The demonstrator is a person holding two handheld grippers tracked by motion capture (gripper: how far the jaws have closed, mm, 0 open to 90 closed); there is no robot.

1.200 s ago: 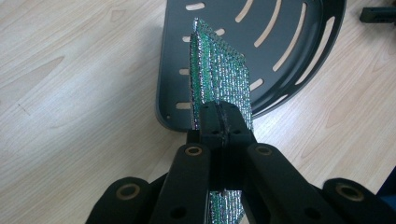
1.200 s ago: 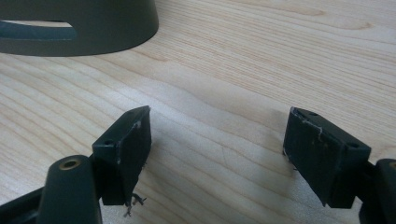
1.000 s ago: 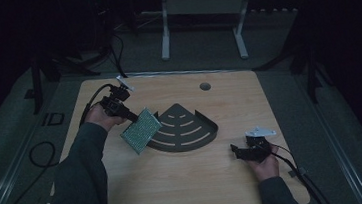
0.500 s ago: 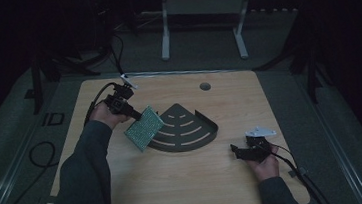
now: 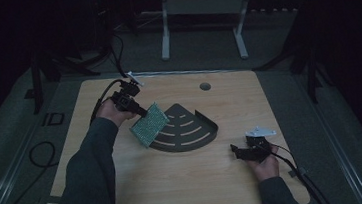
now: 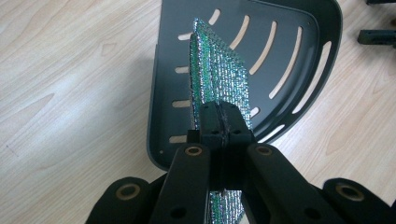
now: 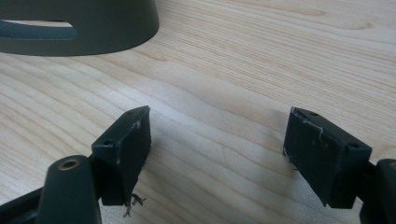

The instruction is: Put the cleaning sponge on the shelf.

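Note:
A flat green glittery scouring pad [image 5: 149, 124] [image 6: 219, 79] hangs tilted over the left corner of a dark grey fan-shaped slotted tray [image 5: 192, 133] [image 6: 299, 51]. My left gripper [image 5: 137, 109] [image 6: 223, 122] is shut on the pad's near edge and holds it above the tray. Low over the wood near the table's right front, my right gripper [image 5: 236, 151] [image 7: 215, 149] stands open with nothing between its fingers. The tray's curved wall [image 7: 79, 28] shows at the upper left of the right gripper view.
The wooden table [image 5: 186, 182] has a round cable hole [image 5: 205, 86] at its back. Cables trail from both grippers off the table's edges. A metal stand [image 5: 201, 19] is on the dark floor behind.
My left gripper has drifted slightly toward the far left with the pad still in it. The right gripper has stayed in place.

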